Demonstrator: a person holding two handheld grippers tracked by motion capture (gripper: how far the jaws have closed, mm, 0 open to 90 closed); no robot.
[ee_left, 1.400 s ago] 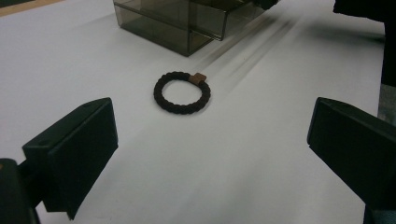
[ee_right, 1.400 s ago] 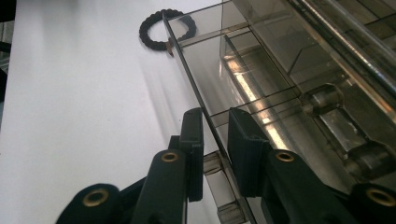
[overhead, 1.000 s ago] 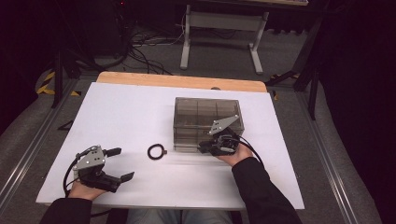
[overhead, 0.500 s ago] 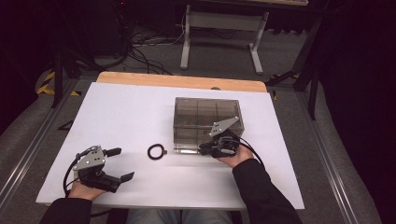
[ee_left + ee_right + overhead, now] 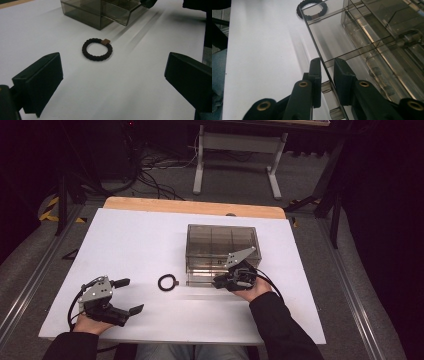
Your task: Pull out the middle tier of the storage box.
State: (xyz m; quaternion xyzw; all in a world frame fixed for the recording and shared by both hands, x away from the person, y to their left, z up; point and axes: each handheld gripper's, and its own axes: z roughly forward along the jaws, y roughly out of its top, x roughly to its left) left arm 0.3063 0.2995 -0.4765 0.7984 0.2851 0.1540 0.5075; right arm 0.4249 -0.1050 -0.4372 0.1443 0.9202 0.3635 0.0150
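Drawer (image 5: pixel 329 75) front pinched by right claw (image 5: pixel 327 75); interior glare-blurred; left claw (image 5: pixel 112 82) spread.

We see the smoky clear drawer (image 5: pixel 329 72) pulled partly out of its box (image 5: pixel 222 242), its thin front wall pinched between our right fingers (image 5: pixel 315 75). The dark braided ring (image 5: pixel 97 49) lies flat, ahead of our left fingers (image 5: pixel 40 77), well apart.

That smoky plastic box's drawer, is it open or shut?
Open: the drawer sticks out from the box, its front wall pinched by the right gripper.
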